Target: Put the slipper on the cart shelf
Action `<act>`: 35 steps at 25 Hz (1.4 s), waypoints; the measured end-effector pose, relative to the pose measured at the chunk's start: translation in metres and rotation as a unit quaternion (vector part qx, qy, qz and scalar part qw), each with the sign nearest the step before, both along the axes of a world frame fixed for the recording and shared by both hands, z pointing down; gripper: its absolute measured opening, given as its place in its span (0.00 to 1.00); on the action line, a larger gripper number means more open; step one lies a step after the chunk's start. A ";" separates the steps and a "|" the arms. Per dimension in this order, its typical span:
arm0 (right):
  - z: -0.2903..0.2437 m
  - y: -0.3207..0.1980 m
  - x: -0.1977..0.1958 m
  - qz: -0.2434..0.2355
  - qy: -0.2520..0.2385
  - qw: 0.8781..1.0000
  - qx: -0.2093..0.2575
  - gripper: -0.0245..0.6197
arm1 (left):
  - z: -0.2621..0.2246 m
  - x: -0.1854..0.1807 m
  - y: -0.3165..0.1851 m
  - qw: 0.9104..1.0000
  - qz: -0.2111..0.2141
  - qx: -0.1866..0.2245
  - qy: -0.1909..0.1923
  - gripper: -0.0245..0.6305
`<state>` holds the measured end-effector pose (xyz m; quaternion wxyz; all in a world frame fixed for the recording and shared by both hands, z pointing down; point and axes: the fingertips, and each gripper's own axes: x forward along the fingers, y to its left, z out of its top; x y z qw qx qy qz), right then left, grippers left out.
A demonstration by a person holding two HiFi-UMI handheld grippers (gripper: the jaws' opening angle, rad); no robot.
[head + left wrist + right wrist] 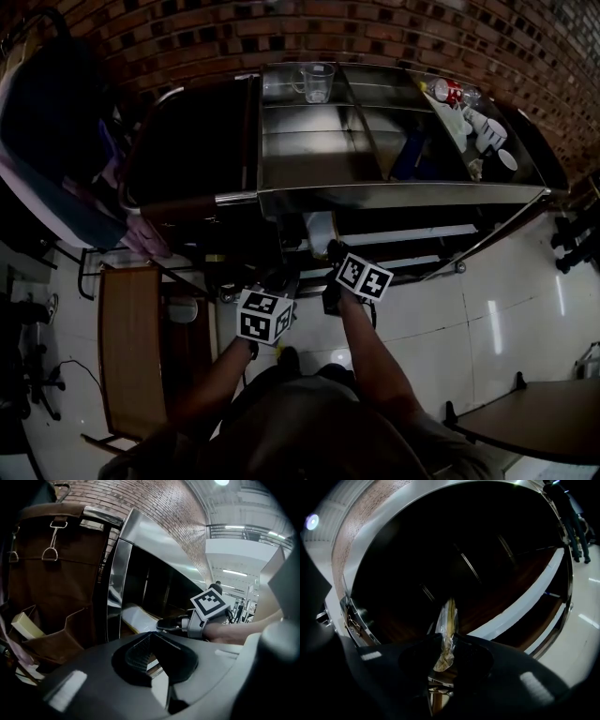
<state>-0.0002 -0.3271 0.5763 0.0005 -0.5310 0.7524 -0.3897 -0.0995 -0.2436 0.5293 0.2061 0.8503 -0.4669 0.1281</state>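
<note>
Under the steel top of the cart point(403, 194), my right gripper point(446, 645) reaches into the dark lower opening. Its jaws are drawn narrow and pinch the slipper point(447, 620) by its near end. The slipper is pale and wrapped in clear plastic. It stands on edge between the pads and points away from me toward the far side of the opening. Whether it rests on the shelf board I cannot tell.

My left gripper point(150, 654) hangs nearer to me and to the left, outside the cart. Its jaws are close together with nothing between them.

A brown bag point(61, 569) hangs on the cart's left end. On the top, at the far edge, stands a clear measuring jug point(317, 82), with cups point(489, 133) toward the right.
</note>
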 end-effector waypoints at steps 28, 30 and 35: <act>-0.051 0.020 0.027 -0.047 0.090 0.990 0.093 0.30 | -0.013 0.021 0.002 1.000 -0.007 0.007 0.003 0.05; -0.066 0.028 0.035 -0.060 0.101 0.987 0.112 0.29 | -0.020 0.025 0.002 1.000 -0.016 0.011 0.007 0.05; -0.105 0.051 0.052 -0.103 0.129 0.973 0.164 0.18 | -0.043 0.031 0.004 0.999 -0.042 0.030 0.013 0.05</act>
